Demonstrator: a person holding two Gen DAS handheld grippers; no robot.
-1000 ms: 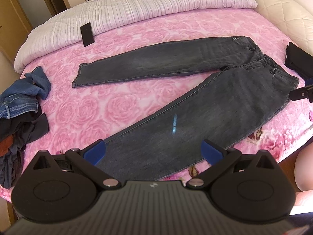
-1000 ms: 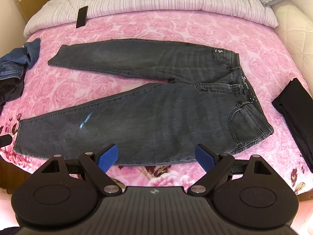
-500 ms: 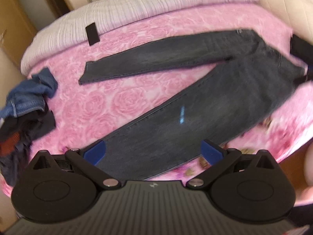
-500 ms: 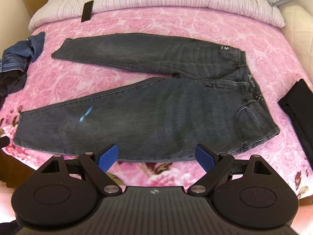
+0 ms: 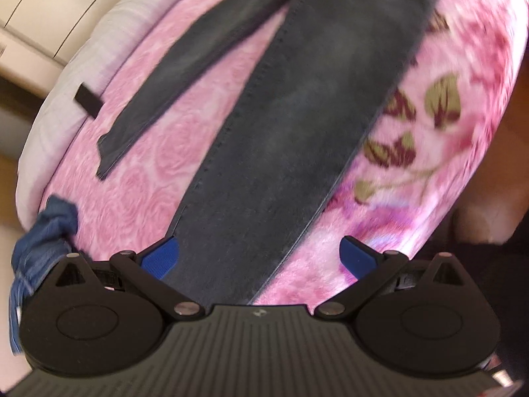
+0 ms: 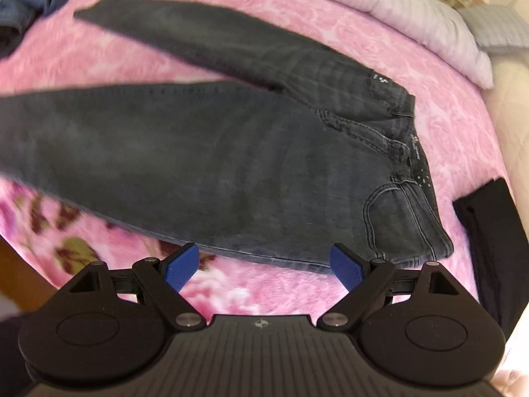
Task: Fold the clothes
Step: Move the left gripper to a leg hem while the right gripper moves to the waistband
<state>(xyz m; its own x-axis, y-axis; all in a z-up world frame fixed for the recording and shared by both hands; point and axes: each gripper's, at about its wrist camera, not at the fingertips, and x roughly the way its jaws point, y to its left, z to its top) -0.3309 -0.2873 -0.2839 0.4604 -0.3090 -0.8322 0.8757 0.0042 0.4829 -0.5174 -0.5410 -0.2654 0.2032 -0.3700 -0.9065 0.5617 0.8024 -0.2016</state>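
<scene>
Right wrist view: right tongs (image 6: 264,266) apart, over jeans (image 6: 215,165); black garment (image 6: 492,231) rightward. Left tongs (image 5: 259,258) apart; blue clothes (image 5: 39,231) leftward.

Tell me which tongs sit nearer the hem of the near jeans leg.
Left. The left tongs straddle the leg just by its hem, open. The right tongs hover open near the jeans hip edge.

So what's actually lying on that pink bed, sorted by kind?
Dark grey jeans, spread flat: 1
Blue denim clothes, bunched at the edge: 1 heap
Black folded garment: 1
Small black flat object, too blurred to identify: 1
Pale quilt: 1
Pillow: 1
Total: 6
</scene>
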